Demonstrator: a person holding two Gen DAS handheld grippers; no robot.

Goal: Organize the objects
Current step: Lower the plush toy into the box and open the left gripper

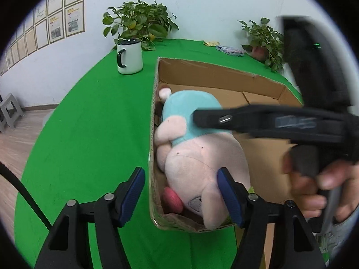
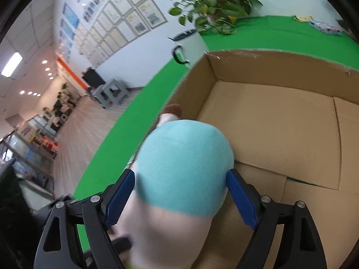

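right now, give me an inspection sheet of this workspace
surface: table under a green cloth.
job's things: pig plush toy in a teal shirt, lying in the open cardboard box by its left wall.
clutter: white mug, two potted plants, patterned packets at the far edge.
grippers: left gripper open, jaws straddling the box wall; right gripper with its jaws around the plush, contact unclear.
cables: black cable at left.
surroundings: framed sheets on the wall, grey stools.
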